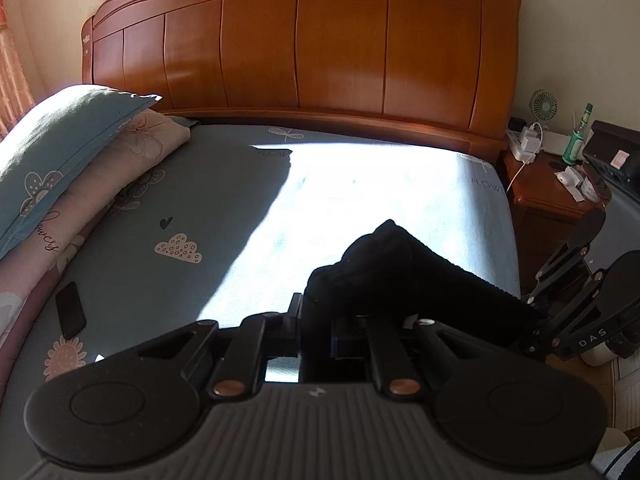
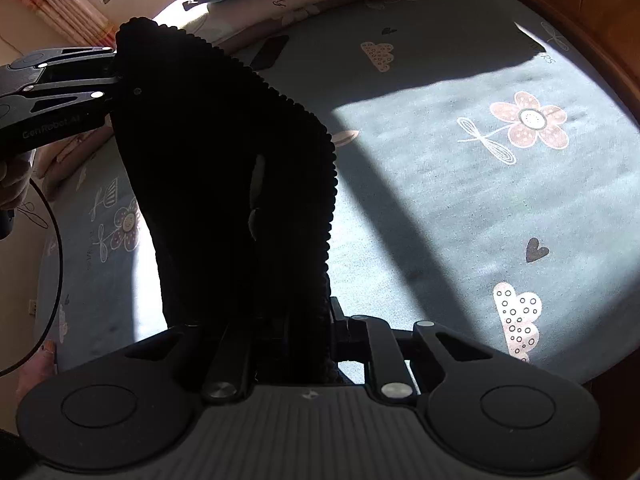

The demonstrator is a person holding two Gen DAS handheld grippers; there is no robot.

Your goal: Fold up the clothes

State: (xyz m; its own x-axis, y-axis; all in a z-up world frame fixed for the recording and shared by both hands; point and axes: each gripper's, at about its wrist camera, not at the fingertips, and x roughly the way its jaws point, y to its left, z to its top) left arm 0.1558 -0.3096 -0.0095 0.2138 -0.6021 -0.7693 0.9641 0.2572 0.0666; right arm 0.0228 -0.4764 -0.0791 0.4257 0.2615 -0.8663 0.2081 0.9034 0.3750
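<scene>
A black ribbed garment (image 1: 404, 280) hangs stretched between my two grippers above the bed. In the left wrist view my left gripper (image 1: 320, 320) is shut on one end of it, and the cloth covers the fingertips. At the right edge my right gripper (image 1: 534, 322) clamps the other end. In the right wrist view the black garment (image 2: 224, 180) rises dark and wide from my right gripper (image 2: 296, 320), which is shut on its lower edge. My left gripper (image 2: 116, 74) pinches the upper corner at the far left.
A blue-grey sheet (image 1: 180, 200) printed with flowers and clouds covers the bed, half in sunlight. Stacked pillows (image 1: 60, 152) and a dark phone (image 1: 71, 316) lie at its left side. A wooden headboard (image 1: 300, 52) stands behind. A cluttered nightstand (image 1: 548, 192) is on the right.
</scene>
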